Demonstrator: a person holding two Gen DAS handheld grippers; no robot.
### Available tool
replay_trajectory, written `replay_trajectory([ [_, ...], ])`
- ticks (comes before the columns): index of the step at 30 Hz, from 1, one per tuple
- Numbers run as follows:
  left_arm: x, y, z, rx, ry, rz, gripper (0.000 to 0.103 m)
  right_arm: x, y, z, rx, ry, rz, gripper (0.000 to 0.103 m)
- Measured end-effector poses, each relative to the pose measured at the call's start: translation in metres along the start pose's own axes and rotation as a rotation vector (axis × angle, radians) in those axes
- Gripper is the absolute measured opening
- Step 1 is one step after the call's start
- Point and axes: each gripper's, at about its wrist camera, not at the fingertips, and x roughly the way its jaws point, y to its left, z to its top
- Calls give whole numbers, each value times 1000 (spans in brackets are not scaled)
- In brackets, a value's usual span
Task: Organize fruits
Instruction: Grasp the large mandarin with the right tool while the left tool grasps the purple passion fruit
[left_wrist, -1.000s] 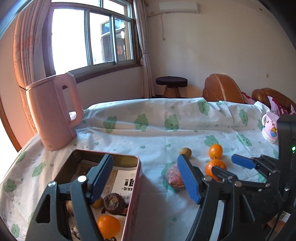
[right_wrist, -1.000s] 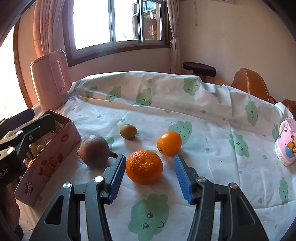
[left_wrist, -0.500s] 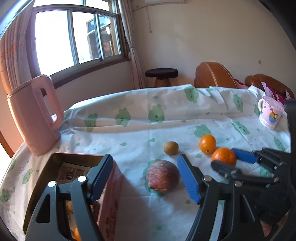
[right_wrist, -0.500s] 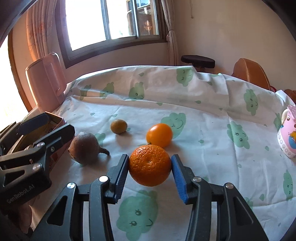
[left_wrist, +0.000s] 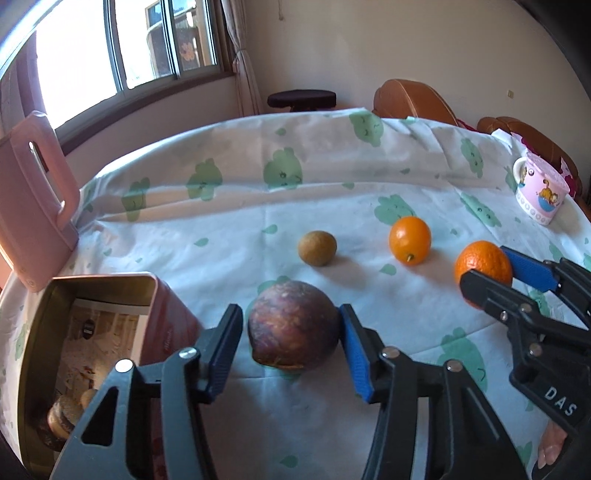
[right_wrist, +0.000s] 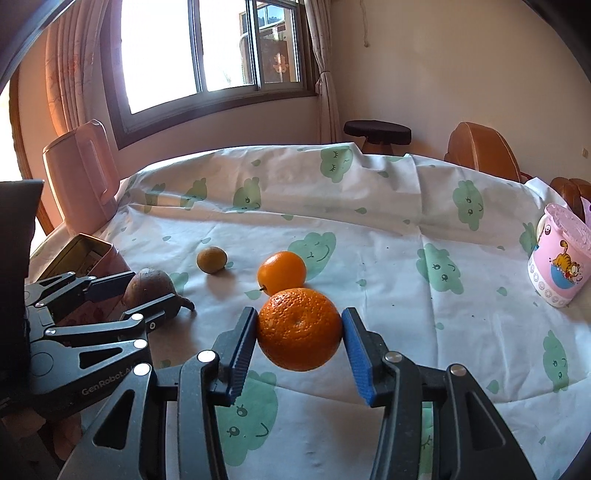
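Observation:
My left gripper (left_wrist: 291, 338) is shut on a dark purple-brown round fruit (left_wrist: 293, 325), which rests on the tablecloth beside the open red tin (left_wrist: 92, 295). The tin holds several fruits at its near end. My right gripper (right_wrist: 299, 339) is shut on a large orange (right_wrist: 299, 328) and holds it just above the cloth; the orange also shows in the left wrist view (left_wrist: 482, 264). A smaller smooth orange (right_wrist: 282, 272) and a small brown-green fruit (right_wrist: 211, 259) lie on the cloth behind.
A pink kettle (right_wrist: 81, 173) stands at the table's far left. A pink cartoon mug (right_wrist: 557, 258) stands at the right edge. The table has a white cloth with green clouds (right_wrist: 369, 206). Chairs and a stool stand beyond it.
My left gripper moved right from over the tin and closed on the purple-brown fruit. My right gripper closed on the large orange and lifted it slightly.

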Motion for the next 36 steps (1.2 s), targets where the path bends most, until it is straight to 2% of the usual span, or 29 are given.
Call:
replay_trajectory([
  [15,-1,3,-1,-11,-33,-20,50,-4,6,-1,-27,-17,17,49],
  [25,-18,0,-3,6,-120,-7,50,-13,9,-3,-48,-61,18,49],
  [36,-25,-1,-4,7,-160,6,50,-22,12,-2,-66,-110,6,49],
])
